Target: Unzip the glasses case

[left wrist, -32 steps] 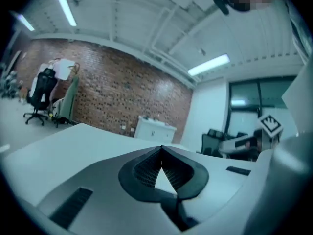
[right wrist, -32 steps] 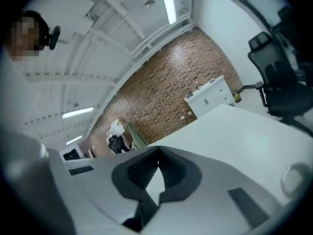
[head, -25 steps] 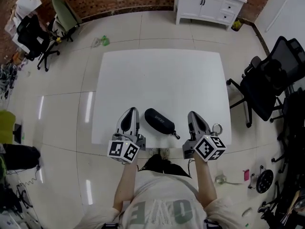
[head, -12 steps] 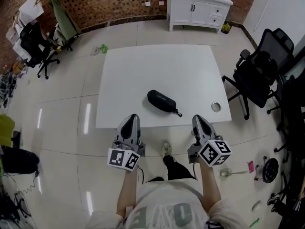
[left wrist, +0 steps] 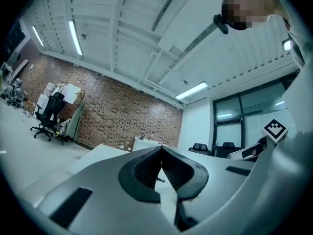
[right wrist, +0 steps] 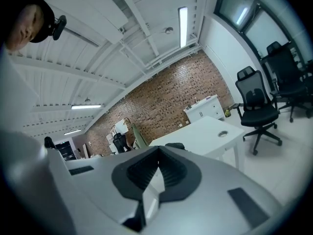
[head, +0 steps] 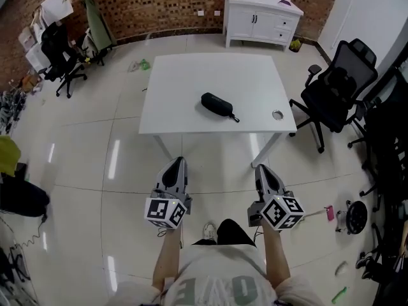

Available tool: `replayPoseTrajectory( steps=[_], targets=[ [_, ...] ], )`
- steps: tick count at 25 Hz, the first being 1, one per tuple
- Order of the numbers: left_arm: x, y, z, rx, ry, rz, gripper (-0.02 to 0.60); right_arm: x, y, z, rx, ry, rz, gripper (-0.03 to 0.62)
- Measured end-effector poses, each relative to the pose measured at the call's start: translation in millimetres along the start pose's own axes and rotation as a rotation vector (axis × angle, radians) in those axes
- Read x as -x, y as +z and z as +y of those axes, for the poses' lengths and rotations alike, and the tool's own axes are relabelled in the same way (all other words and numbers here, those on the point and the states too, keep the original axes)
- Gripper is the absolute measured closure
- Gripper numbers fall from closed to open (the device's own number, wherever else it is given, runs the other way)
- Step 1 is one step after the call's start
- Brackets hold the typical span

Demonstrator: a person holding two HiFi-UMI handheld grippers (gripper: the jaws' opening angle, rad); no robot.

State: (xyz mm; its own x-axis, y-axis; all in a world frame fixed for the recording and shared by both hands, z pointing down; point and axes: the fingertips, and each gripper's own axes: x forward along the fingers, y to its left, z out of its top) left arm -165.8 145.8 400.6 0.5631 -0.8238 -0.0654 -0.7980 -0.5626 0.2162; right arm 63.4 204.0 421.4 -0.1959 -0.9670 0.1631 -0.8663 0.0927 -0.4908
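Observation:
The black glasses case (head: 217, 104) lies zipped on the white table (head: 191, 81), its cord pointing toward the front right. Both grippers hang over the floor, well short of the table's front edge. My left gripper (head: 178, 161) is shut with nothing in it, and so is my right gripper (head: 261, 167). In the left gripper view the jaws (left wrist: 160, 150) meet at their tips, with the table (left wrist: 95, 155) beyond them. In the right gripper view the shut jaws (right wrist: 158, 149) point at the table (right wrist: 205, 131), and the case (right wrist: 175, 145) peeks just above them.
A round grommet hole (head: 276, 115) sits near the table's front right corner. A black office chair (head: 338, 85) stands to the right, a white cabinet (head: 260, 16) behind, and chairs with clutter (head: 60, 53) at the back left. Small items lie on the floor at right (head: 350, 217).
The person has stepped back from the table. Both grippers, earlier at the table's front edge beside the case, now hang over the floor. The case has stayed in place.

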Motion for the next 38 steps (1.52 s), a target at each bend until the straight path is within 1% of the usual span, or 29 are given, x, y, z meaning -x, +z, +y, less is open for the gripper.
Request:
replayPoseTrajectory(
  steps=[5, 9, 11, 13, 16, 19, 22, 28, 38],
  targets=[
    [78, 1, -42, 0.005, -0.006, -0.007, 0.581, 72, -13, 27, 0.019, 0.028, -0.023, 0.594],
    [149, 1, -94, -0.016, -0.021, -0.023, 0.581, 145, -29, 49, 0.043, 0.066, -0.047, 0.594],
    [193, 1, -121, -0.03, -0.027, -0.027, 0.581, 188, -45, 61, 0.063, 0.083, -0.051, 0.594],
    [231, 2, -148, -0.031, -0.027, -0.027, 0.581, 231, -54, 70, 0.082, 0.088, -0.056, 0.594],
    [274, 9, -187, -0.016, -0.019, -0.024, 0.581, 290, -58, 81, 0.098, 0.095, -0.068, 0.594],
    [314, 16, -214, -0.027, -0.011, -0.03, 0.581, 338, -67, 94, 0.144, 0.103, -0.076, 0.594],
    [340, 13, -233, -0.041, -0.022, -0.016, 0.581, 368, -73, 106, 0.149, 0.103, -0.092, 0.594],
    [371, 4, -249, -0.011, -0.023, 0.0, 0.581, 406, -85, 124, 0.142, 0.121, -0.093, 0.594],
    [394, 18, -246, 0.001, -0.023, -0.013, 0.581, 419, -92, 148, 0.151, 0.13, -0.084, 0.594]
  ],
)
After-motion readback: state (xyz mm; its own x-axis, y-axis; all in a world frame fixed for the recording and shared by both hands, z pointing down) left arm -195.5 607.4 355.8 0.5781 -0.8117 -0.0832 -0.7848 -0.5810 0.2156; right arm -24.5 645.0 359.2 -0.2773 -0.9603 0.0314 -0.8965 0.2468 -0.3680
